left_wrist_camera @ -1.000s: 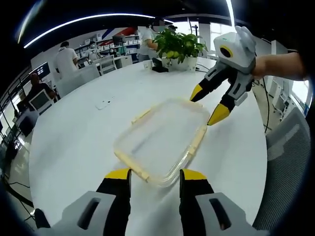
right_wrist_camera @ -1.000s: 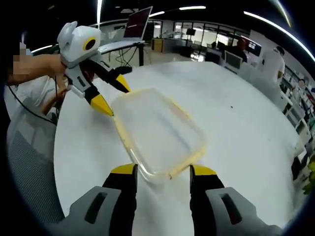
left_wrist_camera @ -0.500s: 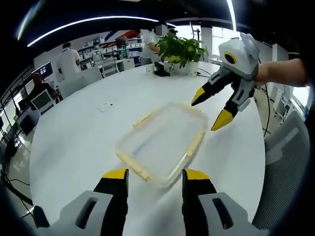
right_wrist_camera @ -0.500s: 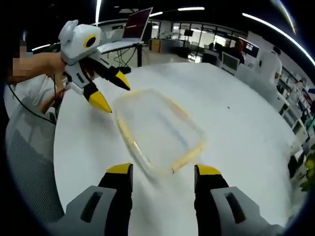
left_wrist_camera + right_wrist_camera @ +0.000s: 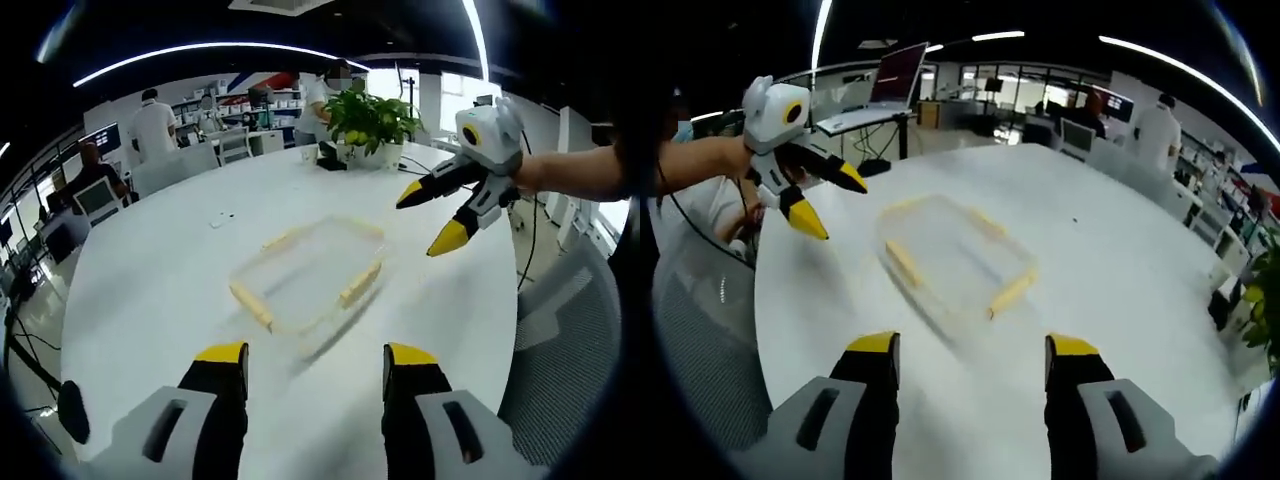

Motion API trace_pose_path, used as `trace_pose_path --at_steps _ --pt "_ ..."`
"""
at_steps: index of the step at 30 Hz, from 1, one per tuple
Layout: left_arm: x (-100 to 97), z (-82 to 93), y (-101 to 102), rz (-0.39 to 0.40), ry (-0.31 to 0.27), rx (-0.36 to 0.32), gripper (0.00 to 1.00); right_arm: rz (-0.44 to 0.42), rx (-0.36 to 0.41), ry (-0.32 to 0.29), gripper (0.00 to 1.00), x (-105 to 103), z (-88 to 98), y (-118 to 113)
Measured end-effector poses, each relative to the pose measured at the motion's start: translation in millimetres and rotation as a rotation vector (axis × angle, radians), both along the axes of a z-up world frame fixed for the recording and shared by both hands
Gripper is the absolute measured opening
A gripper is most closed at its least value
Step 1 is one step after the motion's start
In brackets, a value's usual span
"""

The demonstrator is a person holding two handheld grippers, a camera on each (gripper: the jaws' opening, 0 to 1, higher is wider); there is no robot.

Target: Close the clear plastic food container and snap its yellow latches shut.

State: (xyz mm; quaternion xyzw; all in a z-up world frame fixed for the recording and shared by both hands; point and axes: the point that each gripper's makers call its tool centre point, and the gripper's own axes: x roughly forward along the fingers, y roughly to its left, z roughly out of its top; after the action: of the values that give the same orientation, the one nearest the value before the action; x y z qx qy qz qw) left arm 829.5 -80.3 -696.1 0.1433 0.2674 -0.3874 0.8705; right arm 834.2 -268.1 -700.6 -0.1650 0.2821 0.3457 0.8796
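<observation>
While both grippers' fingers gape wide, the lidded container (image 5: 308, 275) sits apart on the table (image 5: 150, 290).

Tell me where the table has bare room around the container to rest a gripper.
Bare white table lies between the clear container and the left gripper, and likewise before the right gripper. The wide stretch toward the small dark items is also free. It is crowded at the far edge, by the potted plant and cables.

no legible text, labels, brands or numbers anywhere, distant screens and shelves too blurred to read
</observation>
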Motion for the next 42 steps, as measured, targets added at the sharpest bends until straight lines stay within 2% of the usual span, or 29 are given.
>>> trace_pose_path --at_steps 12,18,25,29,37,42 --pt "-35.8 16.7 16 0.052 -0.043 -0.034 0.6 -0.073 0.049 -0.037 0.63 -39 11.8 -20" --pt "-58.2 21.8 19 0.049 -0.067 -0.037 0.67 -0.099 0.064 -0.053 0.69 -62 15.0 -26" --pt "-76.3 25.8 23 0.07 -0.075 -0.05 0.78 -0.126 0.088 -0.065 0.77 -79 17.8 -32" --pt "-83.1 26.8 24 0.08 -0.075 -0.055 0.83 -0.124 0.083 -0.063 0.81 -85 16.5 -34" --pt "-87.7 34.0 26 0.136 -0.079 -0.127 0.96 -0.123 0.114 -0.063 0.92 -95 18.8 -31" --pt "-88.7 32.7 28 0.145 -0.077 -0.124 0.99 -0.101 0.117 -0.056 0.99 -100 16.8 -27"
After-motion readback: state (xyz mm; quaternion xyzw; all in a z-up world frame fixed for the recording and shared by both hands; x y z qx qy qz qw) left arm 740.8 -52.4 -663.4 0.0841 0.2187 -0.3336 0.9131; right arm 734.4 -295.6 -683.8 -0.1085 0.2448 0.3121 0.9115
